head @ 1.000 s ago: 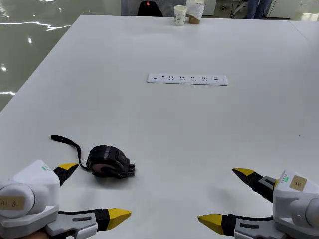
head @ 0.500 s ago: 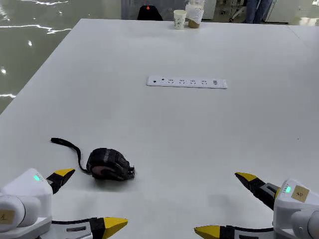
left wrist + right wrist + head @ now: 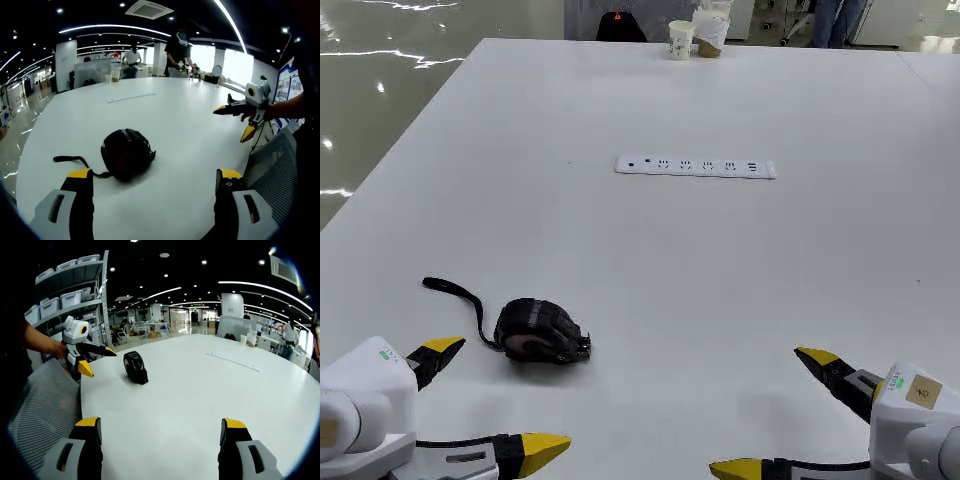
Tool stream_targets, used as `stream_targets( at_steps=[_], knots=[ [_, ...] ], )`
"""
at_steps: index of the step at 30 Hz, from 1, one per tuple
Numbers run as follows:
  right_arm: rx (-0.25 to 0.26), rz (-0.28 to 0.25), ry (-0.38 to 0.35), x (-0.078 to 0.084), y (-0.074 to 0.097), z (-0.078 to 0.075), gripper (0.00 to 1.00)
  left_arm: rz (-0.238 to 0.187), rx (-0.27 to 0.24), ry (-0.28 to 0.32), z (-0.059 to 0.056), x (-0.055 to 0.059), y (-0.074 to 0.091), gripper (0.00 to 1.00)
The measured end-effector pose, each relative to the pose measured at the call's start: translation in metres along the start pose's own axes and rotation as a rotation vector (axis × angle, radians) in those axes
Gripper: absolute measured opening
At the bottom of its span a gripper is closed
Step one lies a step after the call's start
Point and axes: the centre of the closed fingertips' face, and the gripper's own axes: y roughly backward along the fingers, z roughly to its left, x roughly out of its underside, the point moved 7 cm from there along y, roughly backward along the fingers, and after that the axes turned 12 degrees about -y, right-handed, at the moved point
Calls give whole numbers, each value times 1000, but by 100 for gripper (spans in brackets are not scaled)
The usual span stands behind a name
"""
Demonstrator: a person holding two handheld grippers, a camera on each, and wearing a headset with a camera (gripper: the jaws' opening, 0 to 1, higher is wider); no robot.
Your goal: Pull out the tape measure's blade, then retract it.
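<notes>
A black tape measure [image 3: 540,331] lies on the white table [image 3: 680,250], its black wrist strap [image 3: 455,292] trailing to the left; no blade shows outside the case. It also appears as the tape measure [image 3: 127,153] and the tape measure [image 3: 135,367] in the gripper views. My left gripper [image 3: 490,400] is open at the near left edge, just short of the tape measure, nothing between its yellow tips. My right gripper [image 3: 775,415] is open at the near right, well apart from it. The left gripper [image 3: 152,180] and right gripper [image 3: 159,430] each frame bare table.
A white power strip [image 3: 695,166] lies across the table's middle. Paper cups [image 3: 681,35] stand at the far edge. A mesh chair back [image 3: 45,400] is close to the near edge. People stand in the background.
The view has shifted slightly, and both grippers sit a little lower in it than before. The tape measure has not moved.
</notes>
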Motion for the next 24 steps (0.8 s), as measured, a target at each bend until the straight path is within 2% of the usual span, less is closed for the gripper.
stream_targets(
  at_steps=[4,6,15,24],
  knots=[
    [-2,1,3,0,1,1,99,1,-1,4,0,0,0,99],
    [0,-16,18,0,1,1,99,-5,-4,0,0,-1,0,99],
    [13,-3,10,2,1,-2,99,-25,-13,-20,1,-3,1,99],
    [18,1,7,5,3,-3,99,-17,-8,-27,2,-5,1,99]
  ],
)
